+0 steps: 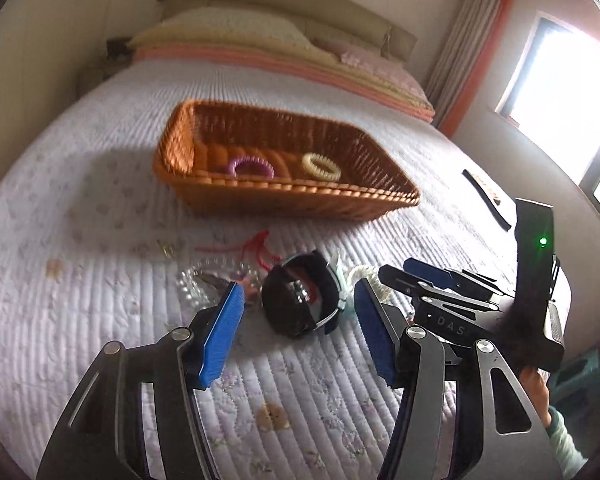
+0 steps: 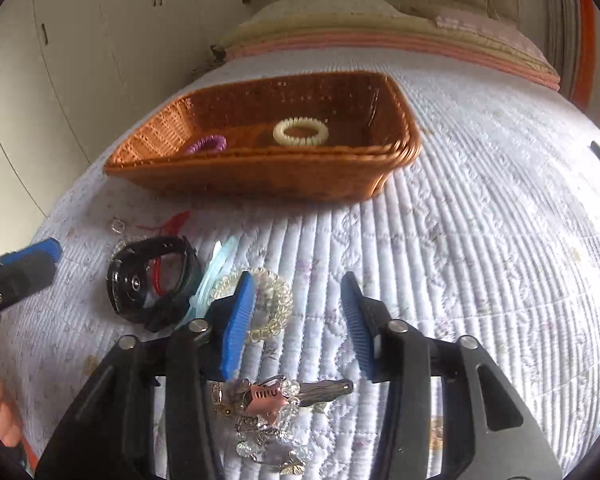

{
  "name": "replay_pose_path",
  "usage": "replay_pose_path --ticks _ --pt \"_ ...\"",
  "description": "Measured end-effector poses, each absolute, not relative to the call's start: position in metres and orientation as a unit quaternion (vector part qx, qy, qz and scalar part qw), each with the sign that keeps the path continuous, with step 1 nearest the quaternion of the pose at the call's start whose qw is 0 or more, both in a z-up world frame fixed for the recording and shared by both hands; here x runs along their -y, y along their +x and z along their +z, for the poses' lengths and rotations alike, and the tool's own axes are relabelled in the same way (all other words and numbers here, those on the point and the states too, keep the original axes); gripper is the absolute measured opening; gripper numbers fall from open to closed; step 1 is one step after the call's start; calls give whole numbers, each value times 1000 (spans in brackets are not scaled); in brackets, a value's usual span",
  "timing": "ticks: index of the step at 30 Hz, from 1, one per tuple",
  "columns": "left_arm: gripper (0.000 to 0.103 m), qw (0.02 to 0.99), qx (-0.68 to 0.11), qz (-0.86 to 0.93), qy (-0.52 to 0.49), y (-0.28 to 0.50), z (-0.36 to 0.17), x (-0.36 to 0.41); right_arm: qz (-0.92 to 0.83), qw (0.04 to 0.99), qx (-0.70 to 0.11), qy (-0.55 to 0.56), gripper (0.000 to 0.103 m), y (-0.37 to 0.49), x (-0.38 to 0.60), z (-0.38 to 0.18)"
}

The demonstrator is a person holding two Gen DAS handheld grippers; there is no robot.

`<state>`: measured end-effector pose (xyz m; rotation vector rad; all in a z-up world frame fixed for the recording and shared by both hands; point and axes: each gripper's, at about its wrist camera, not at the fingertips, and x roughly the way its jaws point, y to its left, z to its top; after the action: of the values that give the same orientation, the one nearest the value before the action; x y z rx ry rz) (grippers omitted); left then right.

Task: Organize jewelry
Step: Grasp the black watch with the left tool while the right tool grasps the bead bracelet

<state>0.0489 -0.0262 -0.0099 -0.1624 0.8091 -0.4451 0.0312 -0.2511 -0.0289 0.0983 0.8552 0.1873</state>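
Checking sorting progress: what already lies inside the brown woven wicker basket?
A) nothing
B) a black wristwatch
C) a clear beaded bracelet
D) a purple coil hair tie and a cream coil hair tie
D: the purple coil hair tie and cream coil hair tie lie in the brown woven wicker basket; the black wristwatch sits on the quilt.

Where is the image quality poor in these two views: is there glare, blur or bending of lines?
Left wrist view: the window is blown out white, with flare at the right edge; the wicker basket is smeared by motion blur. Right wrist view: light is more even; the basket is softly blurred. Both: fisheye bends the quilt lines and darkens the corners.
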Motion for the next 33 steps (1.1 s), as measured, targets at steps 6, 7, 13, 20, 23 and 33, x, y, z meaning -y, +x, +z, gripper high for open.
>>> replay_pose_path --ticks 6,7,13,20,23,33 --pt "54 886 -412 -194 -88 69 -35 30 91 902 -421 35 38 37 245 -37" --pt "54 885 -415 -192 -89 71 -37 31 90 901 -423 31 37 38 244 -38" --pt "47 885 -423 -181 -68 78 -43 45 87 901 -425 19 36 40 239 -44" --pt "39 891 -421 -164 -52 79 -47 50 82 902 -425 11 32 41 237 -43" --pt "29 890 -421 -169 -51 77 -47 50 81 903 -422 0 24 39 233 -43" --pt "13 892 -407 -188 -60 50 -42 39 89 907 -412 17 9 35 239 -42"
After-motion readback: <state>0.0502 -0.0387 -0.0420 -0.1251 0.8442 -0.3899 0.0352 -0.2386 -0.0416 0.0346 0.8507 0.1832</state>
